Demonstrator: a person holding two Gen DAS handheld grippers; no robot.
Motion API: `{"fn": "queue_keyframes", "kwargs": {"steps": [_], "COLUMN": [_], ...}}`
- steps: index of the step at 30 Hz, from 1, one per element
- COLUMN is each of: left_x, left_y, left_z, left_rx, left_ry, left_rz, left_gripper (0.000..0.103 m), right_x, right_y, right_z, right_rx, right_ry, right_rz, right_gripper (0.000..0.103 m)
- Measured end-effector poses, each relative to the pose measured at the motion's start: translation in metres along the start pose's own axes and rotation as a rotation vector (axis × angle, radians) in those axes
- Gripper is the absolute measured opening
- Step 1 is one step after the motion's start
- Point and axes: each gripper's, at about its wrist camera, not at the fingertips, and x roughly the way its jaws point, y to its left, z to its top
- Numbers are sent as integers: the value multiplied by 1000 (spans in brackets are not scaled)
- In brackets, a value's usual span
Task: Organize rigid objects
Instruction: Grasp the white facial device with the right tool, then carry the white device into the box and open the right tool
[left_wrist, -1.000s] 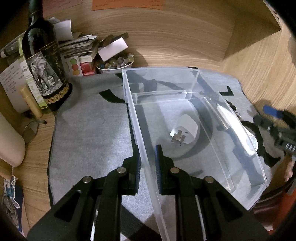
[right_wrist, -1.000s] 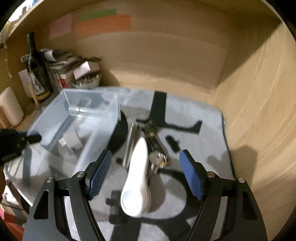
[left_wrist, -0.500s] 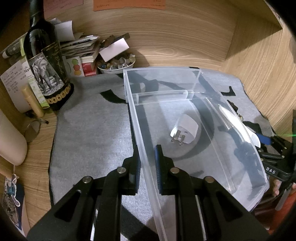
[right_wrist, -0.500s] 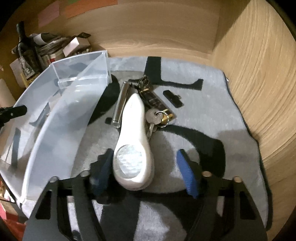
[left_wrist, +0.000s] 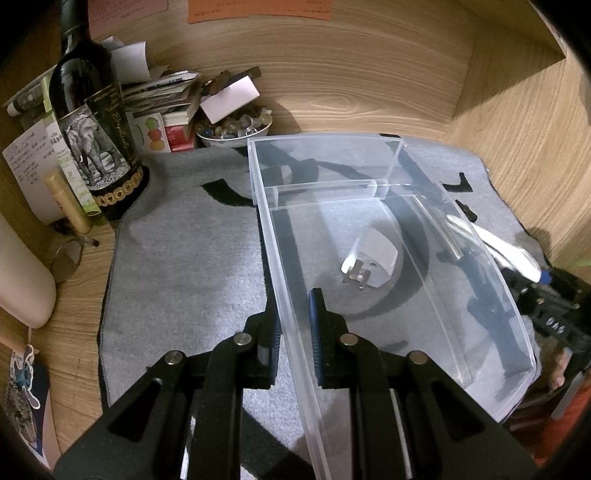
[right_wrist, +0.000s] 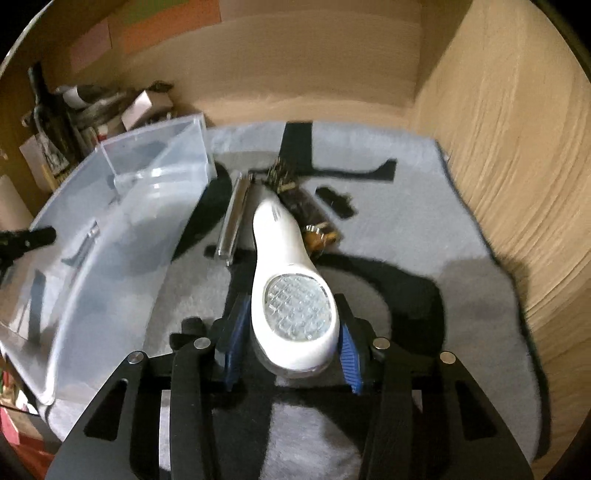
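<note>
A glossy white teardrop-shaped light wand (right_wrist: 291, 280) with a faceted lens sits clamped in the right claw (right_wrist: 291, 343), while the left claw (left_wrist: 294, 328) pinches the clear plastic bin (left_wrist: 369, 177) wall.

A dark wine bottle (left_wrist: 94, 122) with an elephant picture on it stands far ahead and to the left of the left claw. Just left of the bottle is a thin gold tube (left_wrist: 68, 203). Behind the bottle sits a messy pile of papers and small boxes (left_wrist: 162, 99). A white bowl (left_wrist: 234, 131) full of little bits is right beside the pile. Orange paper (left_wrist: 258, 9) is stuck on the wooden wall up above. A soft gray mat (left_wrist: 184, 266) lies under it all.
</note>
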Motion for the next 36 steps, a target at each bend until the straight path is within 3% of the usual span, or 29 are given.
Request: {"fn": "queue_keyframes", "kwargs": {"steps": [19,36], "left_x": [0,0], "left_y": [-1,0], "left_z": [0,1], "left_rx": [-1,-3], "left_ry": [-3,-4], "left_rz": [-3,-9], "left_gripper": [15,15], "right_x": [-54,-99], "right_y": [5,66], "right_z": [49,86], "right_rx": [-10,-150], "right_ry": [-247,-425], "right_rz": [-13,156], "right_gripper": [39,39]}}
